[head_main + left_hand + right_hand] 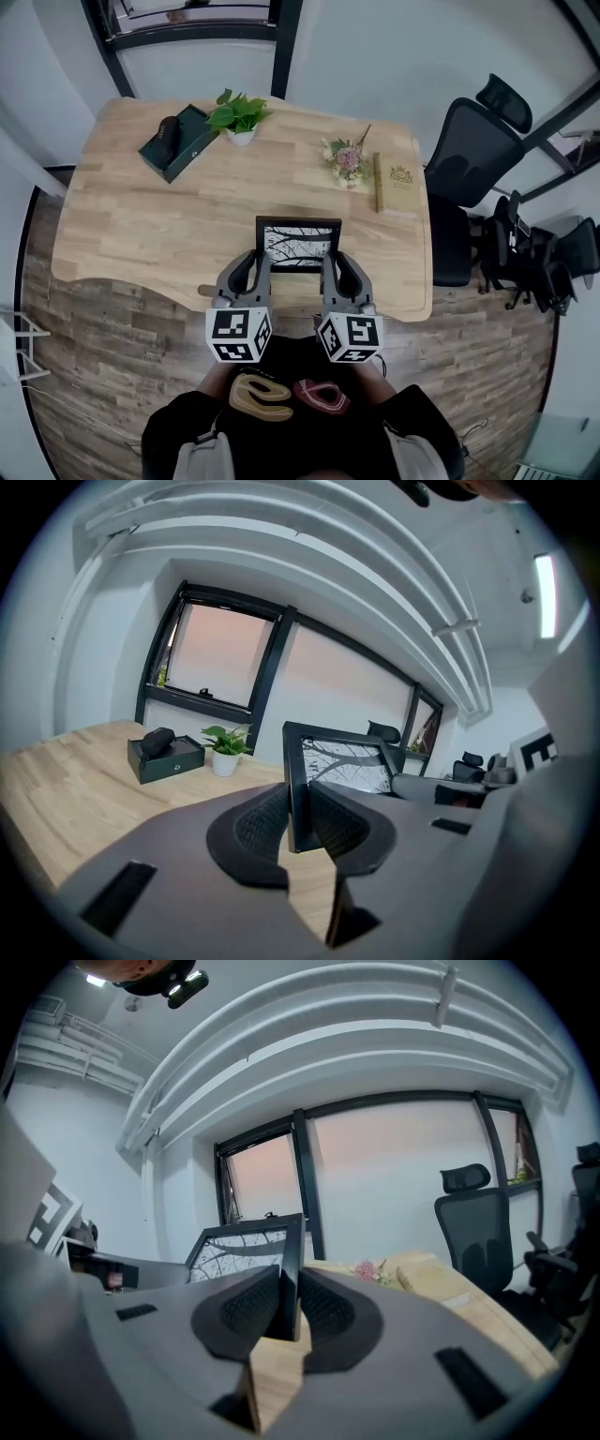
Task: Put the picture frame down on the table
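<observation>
The counter [131, 234] spreads ahead of and below both tools. The picture frame [298, 242] stands upright between them, over the counter's near part and seemingly clear of the wood. Your left tool [298, 819] pinches its left bar and your right tool [286, 1309] its right bar. This looks like the carrying step. Next, lower both hands evenly until it rests, then release.

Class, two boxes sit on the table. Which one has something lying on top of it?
The dark green box beside the potted plant: a black object lies on its lid. The tan box by the flowers carries nothing.
</observation>
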`<state>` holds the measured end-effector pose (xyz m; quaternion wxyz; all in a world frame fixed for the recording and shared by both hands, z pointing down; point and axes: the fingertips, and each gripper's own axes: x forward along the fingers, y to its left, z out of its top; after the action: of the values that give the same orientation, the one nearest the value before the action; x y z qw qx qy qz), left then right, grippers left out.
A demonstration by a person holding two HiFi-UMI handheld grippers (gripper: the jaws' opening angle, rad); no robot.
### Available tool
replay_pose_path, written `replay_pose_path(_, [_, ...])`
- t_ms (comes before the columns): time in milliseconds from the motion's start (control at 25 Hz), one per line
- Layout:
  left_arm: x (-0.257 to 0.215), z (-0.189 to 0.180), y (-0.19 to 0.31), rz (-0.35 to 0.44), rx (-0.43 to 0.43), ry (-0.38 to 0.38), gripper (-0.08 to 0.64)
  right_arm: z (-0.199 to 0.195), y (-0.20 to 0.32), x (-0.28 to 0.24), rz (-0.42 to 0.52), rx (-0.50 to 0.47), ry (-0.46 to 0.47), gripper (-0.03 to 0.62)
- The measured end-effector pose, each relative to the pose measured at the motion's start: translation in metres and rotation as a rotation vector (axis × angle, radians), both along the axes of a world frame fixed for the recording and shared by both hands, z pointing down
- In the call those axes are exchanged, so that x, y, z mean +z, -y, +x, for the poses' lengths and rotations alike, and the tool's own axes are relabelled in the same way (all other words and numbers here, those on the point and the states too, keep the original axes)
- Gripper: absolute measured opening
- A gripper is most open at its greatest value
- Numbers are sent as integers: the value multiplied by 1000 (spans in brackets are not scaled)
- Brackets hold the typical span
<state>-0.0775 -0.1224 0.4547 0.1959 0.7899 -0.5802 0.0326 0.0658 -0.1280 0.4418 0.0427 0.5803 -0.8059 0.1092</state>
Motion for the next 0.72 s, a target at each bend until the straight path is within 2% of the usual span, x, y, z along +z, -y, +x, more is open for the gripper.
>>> replay_pose_path(280, [-4, -16, 30, 10, 53, 4, 80, -16, 25, -1, -2, 58, 7, 78])
replay_pose_path(720, [7, -37, 45, -43, 21, -8, 80, -36, 42, 5, -33, 30, 4, 80])
